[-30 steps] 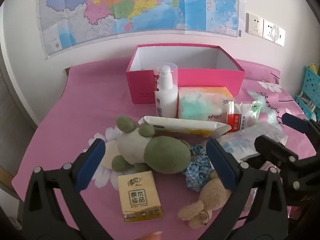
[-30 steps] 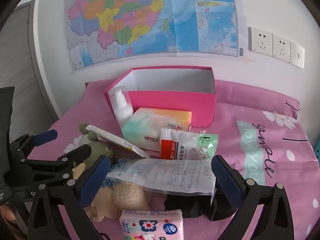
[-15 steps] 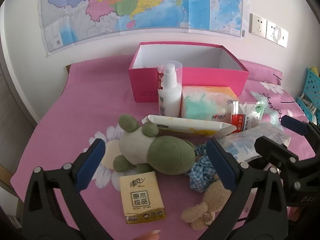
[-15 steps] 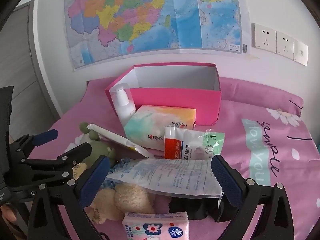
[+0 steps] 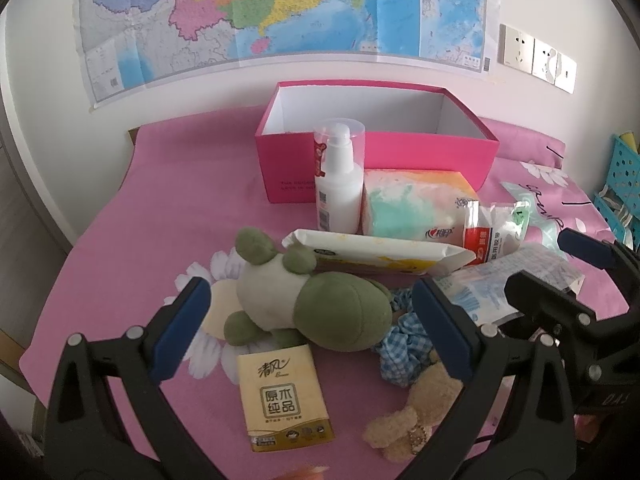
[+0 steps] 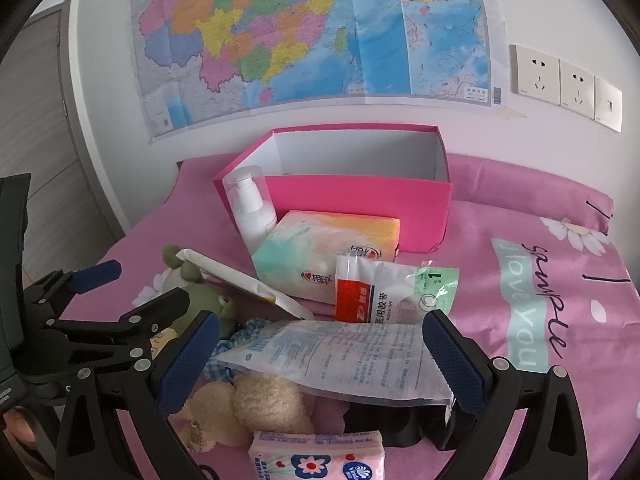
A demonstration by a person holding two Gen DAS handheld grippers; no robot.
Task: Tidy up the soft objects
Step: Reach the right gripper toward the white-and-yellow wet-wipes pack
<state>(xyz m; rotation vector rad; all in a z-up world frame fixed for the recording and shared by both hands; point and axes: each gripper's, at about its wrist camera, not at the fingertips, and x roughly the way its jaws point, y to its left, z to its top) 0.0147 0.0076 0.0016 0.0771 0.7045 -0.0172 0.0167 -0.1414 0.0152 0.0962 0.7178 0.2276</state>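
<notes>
1. Both tools hang over the clutter with nothing in them: the left gripper [image 5: 306, 318] has its blue-padded fingers spread wide either side of the plush frog, not touching it, and the right gripper [image 6: 320, 358] is spread just as wide around the printed plastic bag, also without contact.
2. Under everything lies the pink floral bedsheet [image 5: 168, 200], with a big coloured wall map [image 6: 312, 32] on the white wall behind.
3. At the far side stands an open pink cardboard box [image 5: 376, 148], white inside and holding nothing that I can see.
4. Just in front of it are a white pump bottle [image 5: 338, 184] on the left and a pastel tissue pack [image 5: 416, 210] touching it on the right.
5. A green plush frog [image 5: 316, 300] lies on its side in the middle, with a flat wet-wipes pack [image 5: 380, 254] propped against it.
6. Right of these, the printed plastic bag [image 6: 344, 360] lies across a tan teddy bear [image 6: 264, 404] and a blue checked scrunchie [image 5: 404, 348].
7. Behind that bag sits a medical tape packet [image 6: 384, 292].
8. Nearest are a yellow pocket tissue pack [image 5: 282, 396] on the left and a pink flowered tissue pack [image 6: 316, 458] on the right.
</notes>
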